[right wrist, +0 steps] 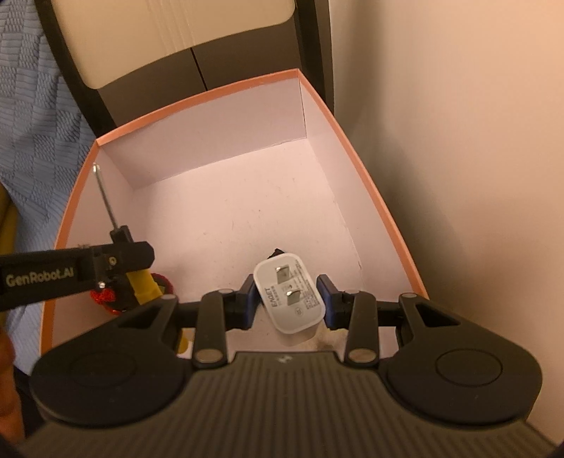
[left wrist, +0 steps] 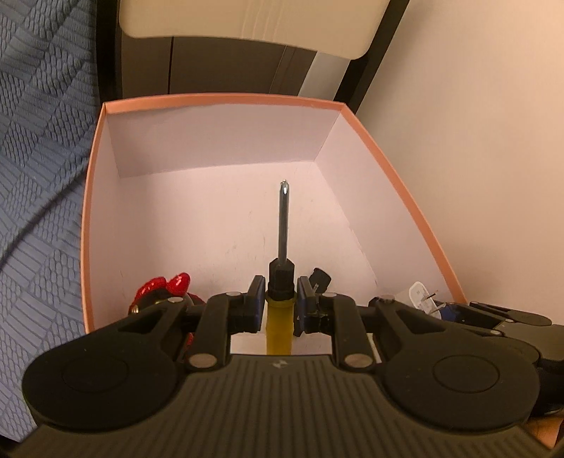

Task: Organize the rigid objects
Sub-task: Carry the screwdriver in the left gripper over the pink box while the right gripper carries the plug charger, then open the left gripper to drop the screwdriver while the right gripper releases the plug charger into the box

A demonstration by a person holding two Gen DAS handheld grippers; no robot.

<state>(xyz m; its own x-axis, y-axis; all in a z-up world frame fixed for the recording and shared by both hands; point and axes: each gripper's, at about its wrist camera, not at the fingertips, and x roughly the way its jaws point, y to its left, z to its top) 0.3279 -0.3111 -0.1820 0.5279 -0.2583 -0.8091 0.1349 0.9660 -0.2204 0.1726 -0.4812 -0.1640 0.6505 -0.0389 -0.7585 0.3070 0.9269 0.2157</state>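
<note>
My left gripper is shut on a yellow-handled screwdriver, its metal shaft pointing forward over the orange-rimmed white box. The screwdriver and the left gripper also show in the right wrist view at the box's left side. My right gripper holds a white plug adapter between its blue pads, prongs up, above the box near its front. The adapter shows at the right in the left wrist view.
A shiny red object lies in the box's near left corner, also in the right wrist view. A small black object lies on the box floor. A dark chair with a cream back stands behind the box. Blue patterned cloth lies left.
</note>
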